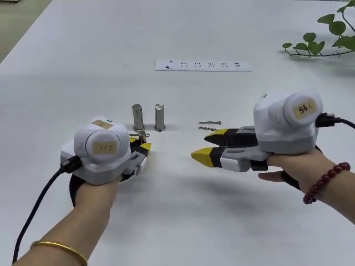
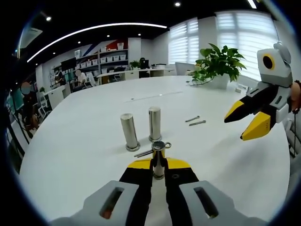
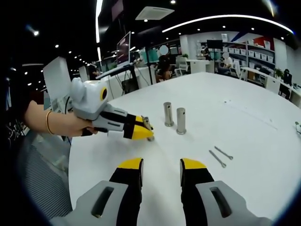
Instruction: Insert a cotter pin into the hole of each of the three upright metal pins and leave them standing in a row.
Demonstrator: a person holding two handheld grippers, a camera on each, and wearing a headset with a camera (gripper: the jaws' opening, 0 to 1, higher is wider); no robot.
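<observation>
Steel pin (image 2: 159, 157) clamped upright in my left gripper (image 1: 143, 148), steadied, I judge, while its cotter pin (image 2: 145, 152) seats through the hole. Two bare pins (image 1: 138, 117) stand just beyond, far side. Right: loose cotter pins (image 1: 209, 125) lie near my right gripper (image 1: 203, 145), jaws apart, ready to fetch one.

Behind the jaws of your right gripper (image 1: 202, 145), a round yellow sticker (image 1: 302, 108) carries three handwritten digits that look like 595, though the middle one is uncertain. The round pale yellow sticker (image 1: 105, 147) behind the jaws of your left gripper (image 1: 143, 143) bears faint marks too blurred to read. Well beyond both pairs of jaws, the long white strip (image 1: 202, 65) shows small dark symbols, none legible.
</observation>
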